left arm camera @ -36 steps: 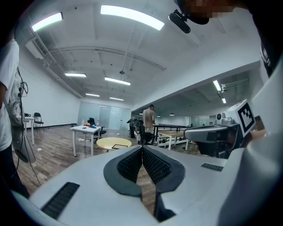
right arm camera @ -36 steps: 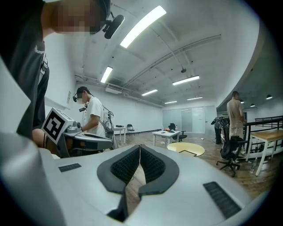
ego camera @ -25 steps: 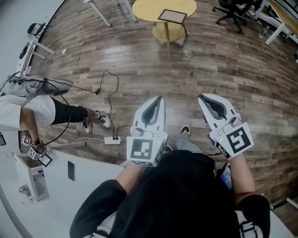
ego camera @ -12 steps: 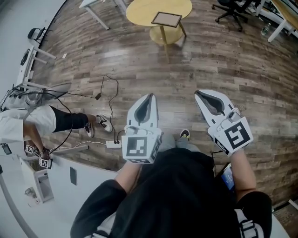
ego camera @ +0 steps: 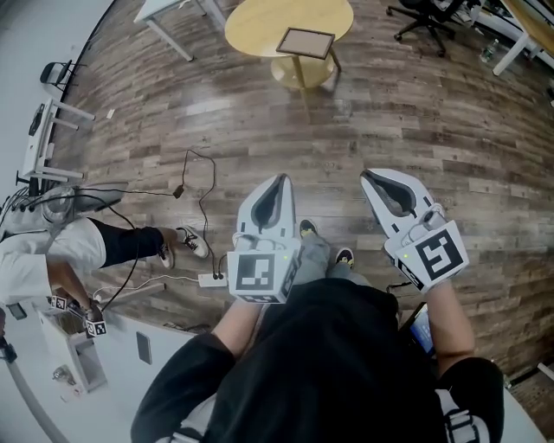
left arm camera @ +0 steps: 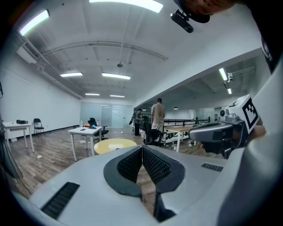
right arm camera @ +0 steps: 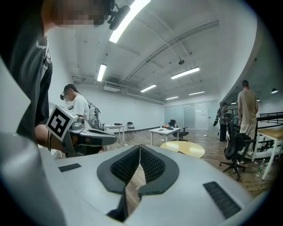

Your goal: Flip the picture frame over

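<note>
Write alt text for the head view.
Seen from above, a person holds the left tool and the right tool out over a wooden floor, both shut and empty. Ahead, a picture frame lies on a round yellow table, well apart from both tools.

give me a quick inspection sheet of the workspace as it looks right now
surface: round yellow table, well ahead of both grippers
job's things: picture frame lying flat on the table, untouched
clutter: nothing seen on the table beside the frame
grippers: left gripper and right gripper both shut, empty, held over the wood floor
cables: black cable and power strip on the floor
surroundings: office chair beyond the table, another person at left
</note>
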Tool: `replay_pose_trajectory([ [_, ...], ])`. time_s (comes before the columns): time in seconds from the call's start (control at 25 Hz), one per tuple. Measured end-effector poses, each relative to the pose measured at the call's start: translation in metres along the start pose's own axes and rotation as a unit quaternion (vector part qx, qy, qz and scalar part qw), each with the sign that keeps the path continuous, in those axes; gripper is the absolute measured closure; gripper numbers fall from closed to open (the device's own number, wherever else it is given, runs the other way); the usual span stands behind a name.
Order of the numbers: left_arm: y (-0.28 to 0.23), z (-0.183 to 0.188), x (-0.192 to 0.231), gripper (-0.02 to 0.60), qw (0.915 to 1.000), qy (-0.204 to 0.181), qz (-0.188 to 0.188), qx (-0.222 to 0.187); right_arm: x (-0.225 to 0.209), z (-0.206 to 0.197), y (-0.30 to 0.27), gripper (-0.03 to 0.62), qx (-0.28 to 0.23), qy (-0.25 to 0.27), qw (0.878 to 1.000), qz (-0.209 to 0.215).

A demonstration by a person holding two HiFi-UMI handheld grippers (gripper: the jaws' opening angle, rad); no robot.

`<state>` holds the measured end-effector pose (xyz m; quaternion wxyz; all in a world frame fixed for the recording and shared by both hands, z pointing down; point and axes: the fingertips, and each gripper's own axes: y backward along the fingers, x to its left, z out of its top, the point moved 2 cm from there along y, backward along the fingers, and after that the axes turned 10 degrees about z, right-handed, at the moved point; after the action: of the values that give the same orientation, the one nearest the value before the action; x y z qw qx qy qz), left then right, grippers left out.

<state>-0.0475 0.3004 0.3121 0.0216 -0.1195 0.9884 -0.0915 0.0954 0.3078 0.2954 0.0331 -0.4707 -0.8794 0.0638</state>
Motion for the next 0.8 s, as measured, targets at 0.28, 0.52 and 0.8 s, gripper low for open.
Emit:
replay_pose_trajectory([
  [0.28,-0.056,0.006,0.055,0.558,0.9997,0.022,-0.006,0.005,-0.034,0.015,-0.071,0.574,0.009,0.011,1.000,-0.008],
  [0.52,-0.095,0.012,0.097,0.558,0.9994,0.030,-0.016,-0.009,-0.052,0.024,-0.129,0.574,0.014,0.020,1.000,-0.013],
  [0.8,-0.126,0.012,0.130,0.558,0.9986,0.047,-0.023,-0.001,-0.070,0.028,-0.169,0.574,0.029,0.022,0.999,-0.020],
])
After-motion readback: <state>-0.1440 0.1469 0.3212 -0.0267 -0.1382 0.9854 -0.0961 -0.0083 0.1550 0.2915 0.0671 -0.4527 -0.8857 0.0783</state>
